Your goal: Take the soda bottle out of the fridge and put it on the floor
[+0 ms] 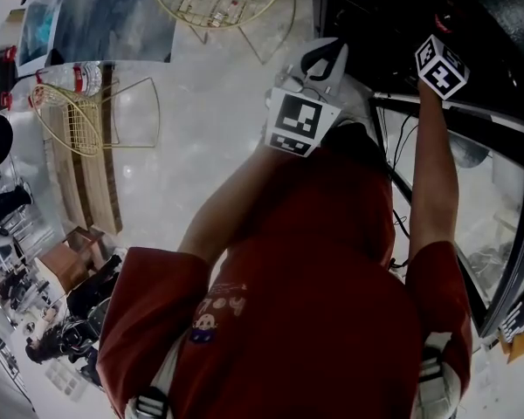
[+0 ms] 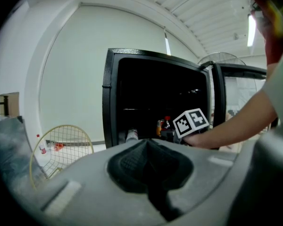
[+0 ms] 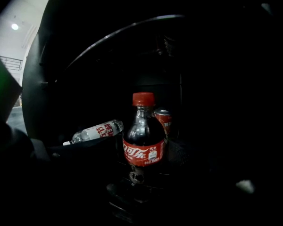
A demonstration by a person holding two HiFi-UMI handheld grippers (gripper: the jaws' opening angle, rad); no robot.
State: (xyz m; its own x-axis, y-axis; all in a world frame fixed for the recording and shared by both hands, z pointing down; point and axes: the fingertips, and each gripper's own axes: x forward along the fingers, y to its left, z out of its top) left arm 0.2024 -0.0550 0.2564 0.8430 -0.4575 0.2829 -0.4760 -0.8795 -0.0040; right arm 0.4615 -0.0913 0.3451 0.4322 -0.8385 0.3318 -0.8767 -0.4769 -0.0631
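— What sort of place is this?

— A large indoor hall, more studio or test lab than home. The ceiling (image 2: 212, 14) is high and ribbed, with a strip light (image 2: 251, 29) under it. The wall (image 2: 75, 79) is wide, bare and white.

— And lower down?

— A pale, glossy floor (image 1: 211, 133) with a black fridge (image 2: 110, 102) standing on its own, and a big fan (image 2: 221, 59) behind it. Gold wire chairs (image 1: 94, 116) sit loose in the open.

— Anything like a workplace?

— At the left edge of the head view there is crowded clutter (image 1: 35, 321), possibly a desk with gear, but it is too small to be sure.
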